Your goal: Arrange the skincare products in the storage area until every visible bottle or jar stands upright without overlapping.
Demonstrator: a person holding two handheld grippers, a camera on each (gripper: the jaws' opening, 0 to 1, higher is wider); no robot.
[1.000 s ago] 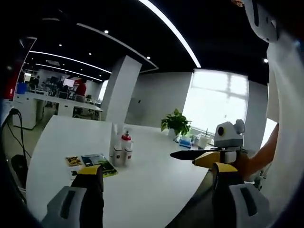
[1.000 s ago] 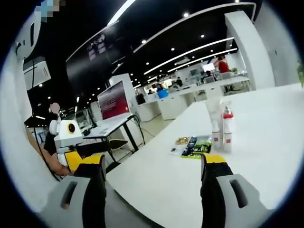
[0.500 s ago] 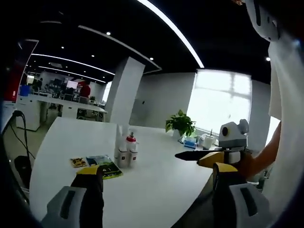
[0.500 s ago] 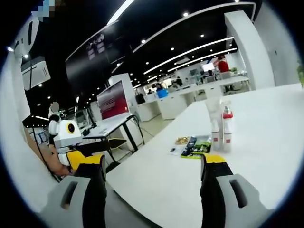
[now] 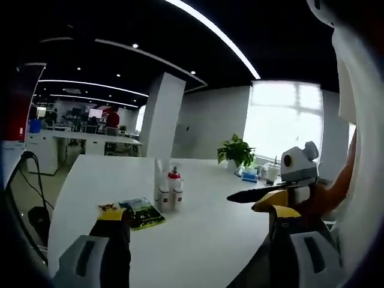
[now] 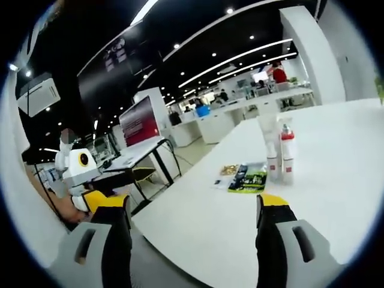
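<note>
While both grippers hang in the air short of the white table, nothing sits betw either pair of jaws. Left gripper: jaws wide apart, empty, near edge of table below them. Right gripper: also spread wide, empty; it comes into left gripper view at the right, over the table's right edge. Skincare bottles stand upright in a tight cluster mid-table, far from both tools; one has a red cap, rest white/clear, touching or just beside each other, can't tell which. In right gripper view same bottles sit far right. Flat packets lie just left of bottles, overlapping, green/dark one nearest. Potted plant at far end of table. Person in red far back left.
</note>
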